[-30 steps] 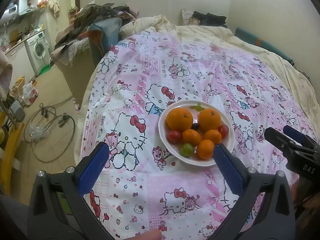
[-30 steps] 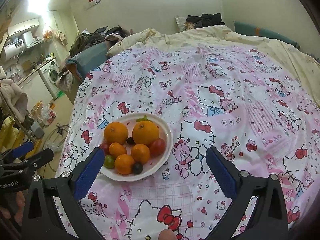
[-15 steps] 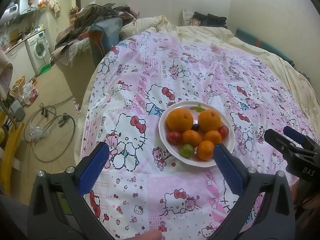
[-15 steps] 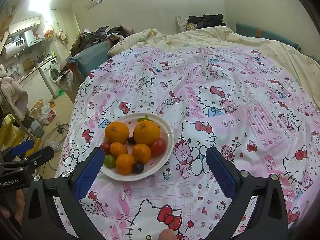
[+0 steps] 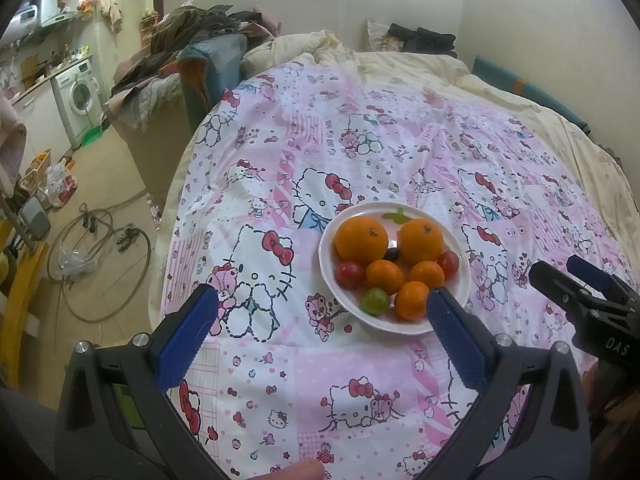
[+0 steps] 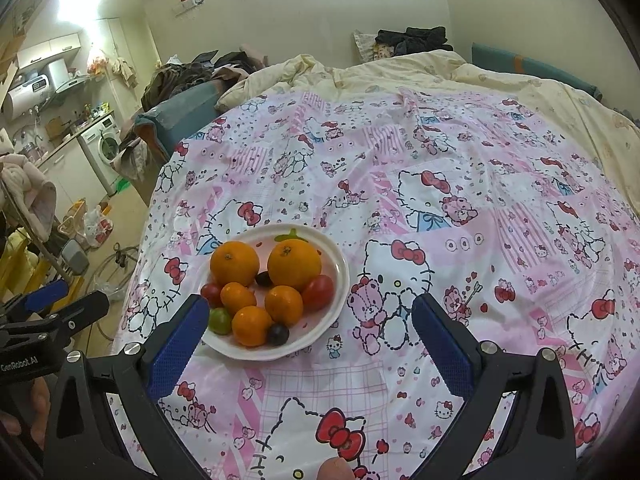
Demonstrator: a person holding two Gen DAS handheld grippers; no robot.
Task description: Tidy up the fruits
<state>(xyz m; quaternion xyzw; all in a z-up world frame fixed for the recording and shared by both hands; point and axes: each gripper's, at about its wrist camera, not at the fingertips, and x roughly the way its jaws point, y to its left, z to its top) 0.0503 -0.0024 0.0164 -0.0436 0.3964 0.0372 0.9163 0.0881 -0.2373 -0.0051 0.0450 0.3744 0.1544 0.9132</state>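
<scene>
A white plate [image 5: 460, 294] [image 6: 340, 268] rests on the pink cartoon-print bedspread [image 5: 360, 152] [image 6: 460, 208]. It holds two large oranges [image 5: 361, 239] [image 6: 235, 263], three small mandarins [image 5: 384, 276] [image 6: 283, 305], two red tomatoes [image 5: 349, 274] [image 6: 318, 292], a green tomato [image 5: 375, 301] [image 6: 220, 320] and dark grapes [image 6: 277, 333]. My left gripper [image 5: 322, 306] hovers open before the plate, its right fingertip over the near rim. My right gripper [image 6: 310, 314] is open too, with the plate at its left finger. Neither holds anything. Each gripper shows at the edge of the other's view.
The bed edge drops off at the left to a floor with cables [image 5: 100, 248] and bags. A chair piled with clothes [image 5: 180, 60] and a washing machine [image 5: 80, 96] stand beyond. A cream duvet [image 6: 400, 72] covers the far part of the bed.
Both views have crept very slightly closer to the plate. The fruits have not moved, and both grippers stay open.
</scene>
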